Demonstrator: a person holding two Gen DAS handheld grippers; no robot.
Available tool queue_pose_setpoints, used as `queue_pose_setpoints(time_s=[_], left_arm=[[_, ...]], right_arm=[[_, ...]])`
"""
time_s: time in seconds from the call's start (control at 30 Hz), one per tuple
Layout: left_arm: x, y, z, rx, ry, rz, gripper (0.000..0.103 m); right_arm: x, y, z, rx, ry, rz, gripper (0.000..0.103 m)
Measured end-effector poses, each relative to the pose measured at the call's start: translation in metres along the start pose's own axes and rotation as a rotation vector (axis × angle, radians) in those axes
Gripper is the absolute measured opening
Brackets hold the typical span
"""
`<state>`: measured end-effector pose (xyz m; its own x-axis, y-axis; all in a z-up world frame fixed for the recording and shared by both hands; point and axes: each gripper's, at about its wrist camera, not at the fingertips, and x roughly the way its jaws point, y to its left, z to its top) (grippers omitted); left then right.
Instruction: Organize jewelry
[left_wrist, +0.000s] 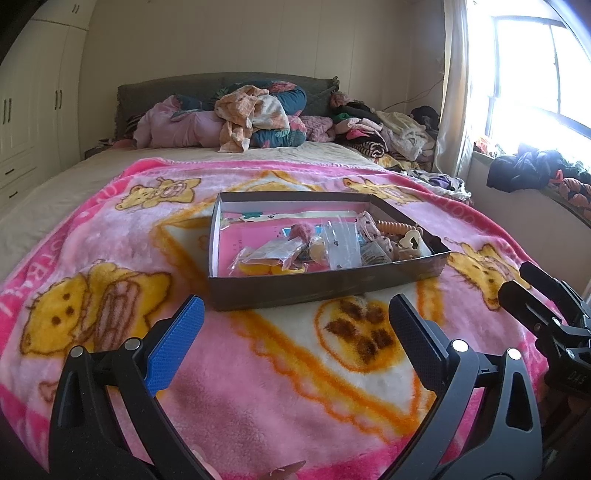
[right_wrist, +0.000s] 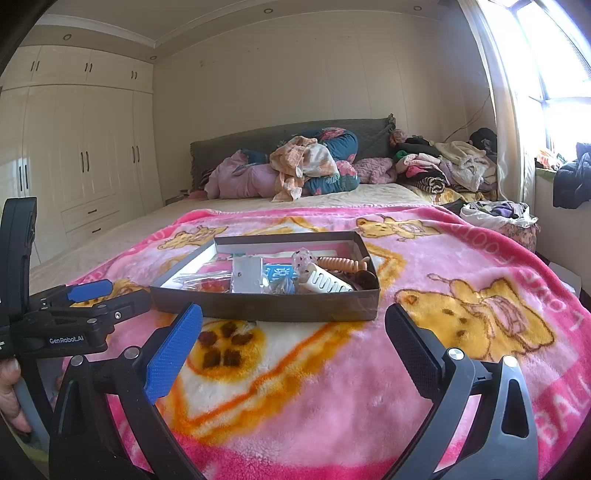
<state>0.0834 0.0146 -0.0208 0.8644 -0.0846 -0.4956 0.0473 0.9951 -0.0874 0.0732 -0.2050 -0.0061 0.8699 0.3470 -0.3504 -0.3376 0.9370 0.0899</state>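
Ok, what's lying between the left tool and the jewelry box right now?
Only pink cartoon blanket, with a yellow paw-print patch just before the jewelry box. Nothing loose lies ahead of the open left tool, as the left wrist view shows.

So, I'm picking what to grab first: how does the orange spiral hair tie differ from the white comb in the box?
The hair tie is orange, coiled and rounded; the comb is white, flat and slotted. The hair tie lies farther back, the comb nearer the front wall. Both sit at the box's right end.
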Motion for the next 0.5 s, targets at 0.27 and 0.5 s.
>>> queue_pose_setpoints(time_s=[0.27,0.5], left_arm=[[-0.0001,0.0001,-0.0002,0.000,-0.005,0.006,0.091],[0.0000,0.0000,-0.0003,0.001,-0.003,0.005,0.091]], right_arm=[[-0.0006,-0.0005,0.0002,0.003,0.000,-0.001,0.097],[-0.0012,-0.0007,0.0002,0.003,-0.002,-0.002,0.097]])
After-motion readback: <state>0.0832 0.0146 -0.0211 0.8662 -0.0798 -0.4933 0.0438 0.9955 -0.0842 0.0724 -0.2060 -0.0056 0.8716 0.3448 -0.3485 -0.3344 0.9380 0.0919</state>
